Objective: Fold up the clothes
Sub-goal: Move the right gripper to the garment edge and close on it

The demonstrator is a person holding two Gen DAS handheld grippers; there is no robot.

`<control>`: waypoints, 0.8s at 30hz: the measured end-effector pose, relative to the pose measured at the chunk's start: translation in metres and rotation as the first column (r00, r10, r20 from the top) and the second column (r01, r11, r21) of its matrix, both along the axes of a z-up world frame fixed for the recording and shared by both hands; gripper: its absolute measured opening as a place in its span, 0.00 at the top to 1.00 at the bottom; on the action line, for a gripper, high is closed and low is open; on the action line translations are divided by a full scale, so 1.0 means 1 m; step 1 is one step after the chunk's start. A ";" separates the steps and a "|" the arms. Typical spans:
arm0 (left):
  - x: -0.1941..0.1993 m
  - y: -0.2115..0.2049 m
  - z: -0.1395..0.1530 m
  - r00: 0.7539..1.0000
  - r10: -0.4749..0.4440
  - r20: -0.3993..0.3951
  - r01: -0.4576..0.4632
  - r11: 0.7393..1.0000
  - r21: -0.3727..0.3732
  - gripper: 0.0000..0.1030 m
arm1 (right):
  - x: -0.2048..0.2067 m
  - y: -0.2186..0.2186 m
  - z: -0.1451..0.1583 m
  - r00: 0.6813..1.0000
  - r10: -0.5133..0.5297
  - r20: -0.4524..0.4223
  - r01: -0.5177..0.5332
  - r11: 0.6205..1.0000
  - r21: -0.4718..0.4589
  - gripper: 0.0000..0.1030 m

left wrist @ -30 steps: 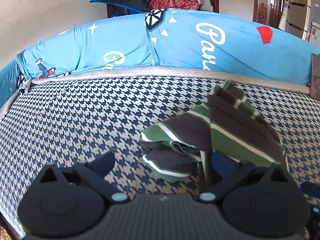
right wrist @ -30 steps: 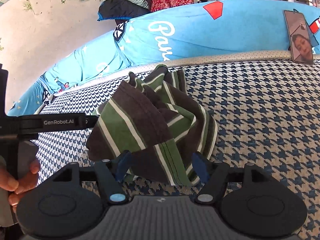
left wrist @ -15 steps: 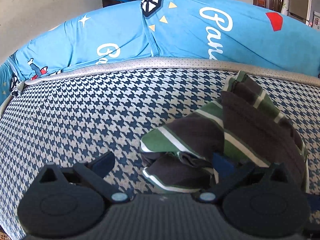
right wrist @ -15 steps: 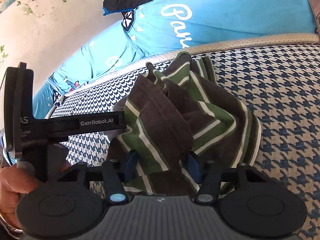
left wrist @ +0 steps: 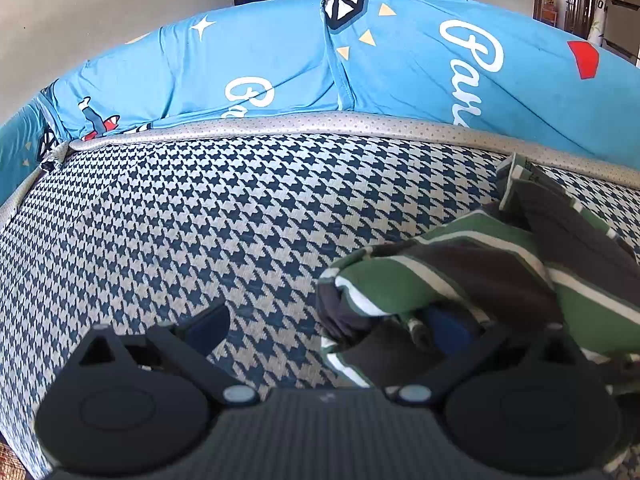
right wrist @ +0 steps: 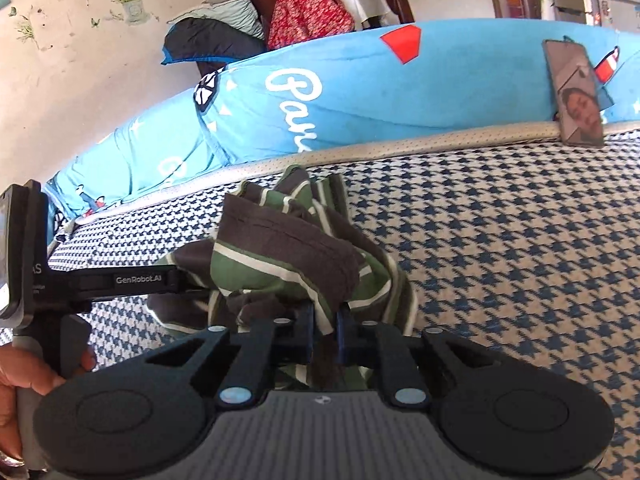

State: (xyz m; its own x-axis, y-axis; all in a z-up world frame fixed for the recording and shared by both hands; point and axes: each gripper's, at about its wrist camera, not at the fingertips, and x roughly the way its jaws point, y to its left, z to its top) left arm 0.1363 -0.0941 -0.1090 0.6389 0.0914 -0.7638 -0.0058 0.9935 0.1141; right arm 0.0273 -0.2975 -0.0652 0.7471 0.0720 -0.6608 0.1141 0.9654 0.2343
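Observation:
A green and brown striped garment [right wrist: 288,252] lies bunched on the houndstooth mattress [right wrist: 500,248]. My right gripper [right wrist: 323,332] is shut on a fold at its near edge. In the left wrist view the same garment [left wrist: 480,276] fills the right side. My left gripper [left wrist: 328,324] is open, its right finger [left wrist: 448,328] tucked under the cloth and its left finger [left wrist: 208,324] over bare mattress [left wrist: 200,220]. The left gripper's body [right wrist: 120,280] shows at the left of the right wrist view, touching the garment's left side.
A long blue printed bolster [left wrist: 360,64] runs along the mattress's far edge, also seen in the right wrist view [right wrist: 360,96]. A phone [right wrist: 576,92] leans against it at the right. Piled bedding and a chair [right wrist: 280,20] stand behind, by the wall.
My right gripper has closed from open onto the garment's near fold. My left gripper stayed open and moved closer, so the cloth now drapes over its right finger.

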 end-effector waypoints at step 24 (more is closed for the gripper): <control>-0.004 0.041 0.017 0.980 0.189 0.060 -0.188 0.982 -0.030 0.00 | -0.053 -0.060 0.004 0.993 -0.098 -0.065 0.098 0.995 0.000 0.71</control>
State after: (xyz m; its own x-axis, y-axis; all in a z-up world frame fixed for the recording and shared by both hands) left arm 0.1327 -0.0532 -0.0923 0.6585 0.1969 -0.7264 -0.1996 0.9763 0.0836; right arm -0.0252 -0.3573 -0.0612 0.7062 0.0025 -0.7080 0.2234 0.9481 0.2262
